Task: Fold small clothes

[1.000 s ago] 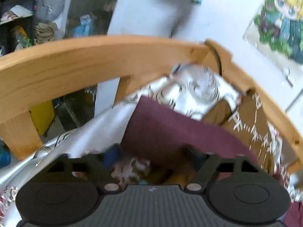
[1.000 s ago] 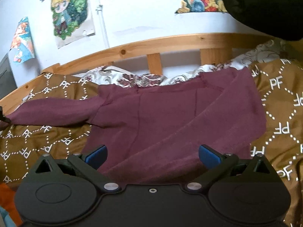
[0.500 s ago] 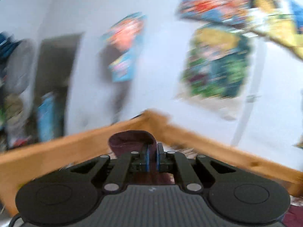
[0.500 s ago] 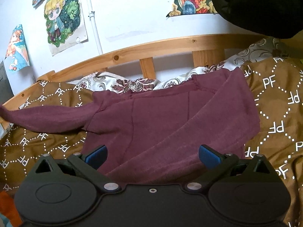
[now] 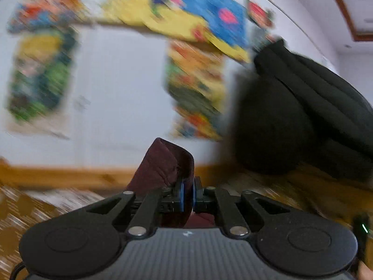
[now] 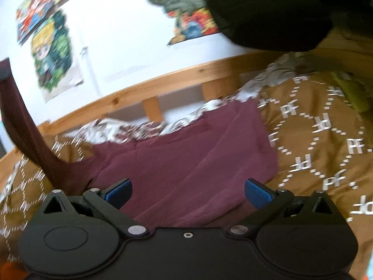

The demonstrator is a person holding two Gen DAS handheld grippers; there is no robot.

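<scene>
A maroon long-sleeved top (image 6: 186,163) lies spread on the brown patterned bedspread (image 6: 326,140). Its left sleeve (image 6: 28,128) is lifted off the bed and stretches up toward the left edge of the right wrist view. My left gripper (image 5: 187,197) is shut on the cuff of that sleeve (image 5: 163,165), which sticks up above the blue pads. My right gripper (image 6: 187,191) is open, hovering just above the top's lower part with nothing between its fingers.
A wooden bed rail (image 6: 163,88) runs behind the bedding, with a white wall and colourful posters (image 6: 53,53) above. A large black padded shape (image 5: 303,121) hangs at the right, also seen in the right wrist view as a black mass (image 6: 268,11). Floral white bedding (image 6: 130,130) shows by the rail.
My left gripper shut on the maroon sleeve cuff and swung it up and rightward, away from the bed's corner. The sleeve rose off the bedspread. My right gripper shifted slightly and stayed open.
</scene>
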